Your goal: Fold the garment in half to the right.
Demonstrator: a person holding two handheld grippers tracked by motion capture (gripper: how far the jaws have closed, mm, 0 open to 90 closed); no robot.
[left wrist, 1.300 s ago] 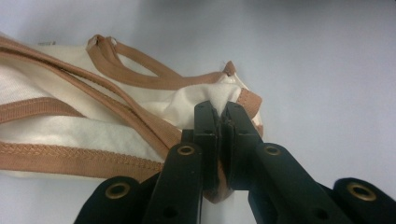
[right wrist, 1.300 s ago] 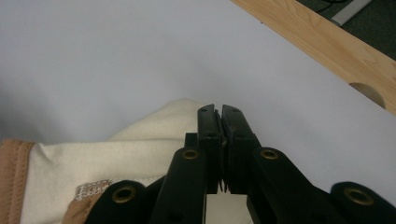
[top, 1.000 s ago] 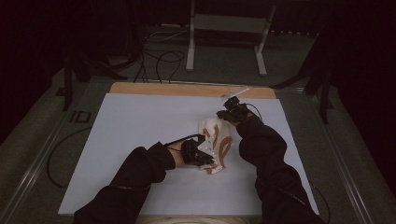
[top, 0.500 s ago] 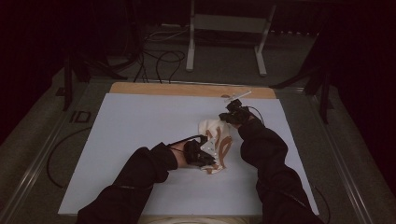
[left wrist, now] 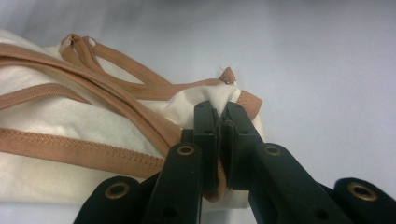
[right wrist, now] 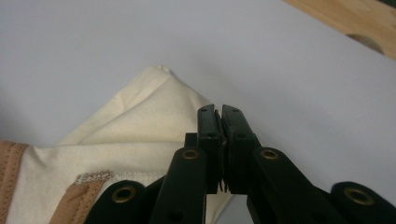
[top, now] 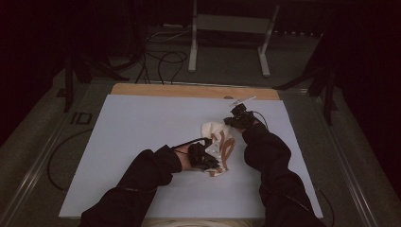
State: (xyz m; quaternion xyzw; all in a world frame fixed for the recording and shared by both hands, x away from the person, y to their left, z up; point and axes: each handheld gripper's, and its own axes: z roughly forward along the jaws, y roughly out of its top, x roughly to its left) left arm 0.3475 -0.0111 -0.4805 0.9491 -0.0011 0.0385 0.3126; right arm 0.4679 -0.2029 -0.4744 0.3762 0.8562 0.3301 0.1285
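Note:
A cream cloth bag (top: 213,134) with tan straps (top: 228,148) lies crumpled in the middle of the white board (top: 142,132). My left gripper (top: 211,164) is at its near end. In the left gripper view the jaws (left wrist: 222,111) are shut on a corner of the cloth (left wrist: 93,121) beside its tan trim (left wrist: 247,99). My right gripper (top: 232,123) is at the far end of the bag. In the right gripper view its jaws (right wrist: 218,112) are shut, with the cream cloth (right wrist: 149,121) running in under them and a thin edge pinched between the pads.
A wooden strip (top: 189,90) borders the far edge of the board and also appears as a wooden edge (right wrist: 355,18) in the right gripper view. A thin white stick (top: 242,100) lies by it. Metal stand legs (top: 193,42) and cables (top: 161,61) are on the floor beyond.
My right gripper has come down and toward the near side with the far end of the cloth. The left gripper has stayed in place.

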